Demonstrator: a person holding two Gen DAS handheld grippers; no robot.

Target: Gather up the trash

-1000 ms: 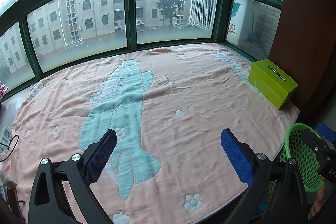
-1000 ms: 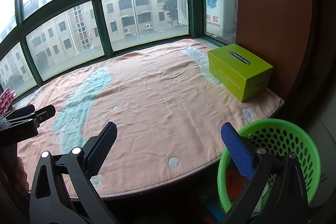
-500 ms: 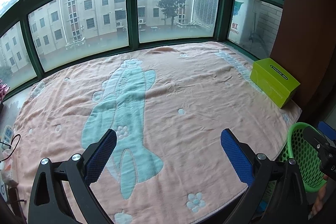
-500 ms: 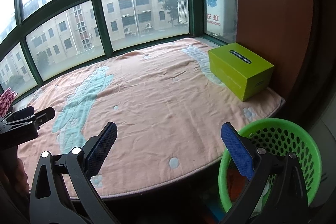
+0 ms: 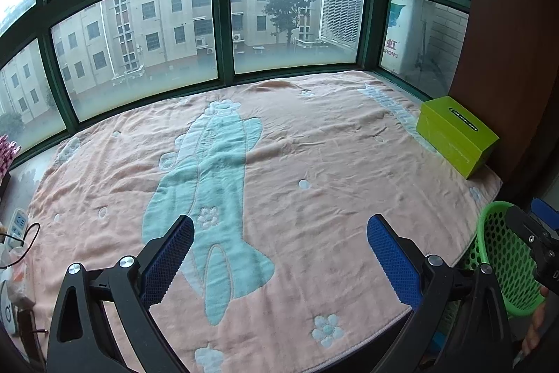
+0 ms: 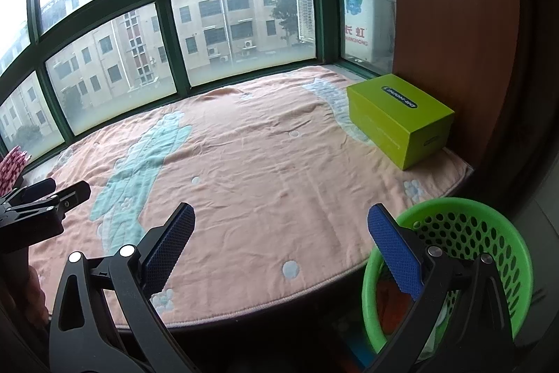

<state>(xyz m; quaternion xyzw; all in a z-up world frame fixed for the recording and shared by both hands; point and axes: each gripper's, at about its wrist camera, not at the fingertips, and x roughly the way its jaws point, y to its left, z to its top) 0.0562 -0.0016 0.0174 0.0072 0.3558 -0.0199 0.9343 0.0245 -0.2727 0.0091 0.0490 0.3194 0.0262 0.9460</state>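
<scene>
Item: left claw and right claw, both spread wide and empty, above the pink blanket. Green box at far right corner; green basket below the edge. Advice: approach the box squarely, gripping its narrow sides.

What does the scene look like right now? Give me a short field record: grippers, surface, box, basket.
left gripper: open, empty, above blanket
right gripper: open, empty, near basket
surface: pink blanket with teal print, no loose trash visible
box: lime-green box on blanket's far right, by brown panel
basket: green perforated basket below blanket's right edge; contents unclear
</scene>
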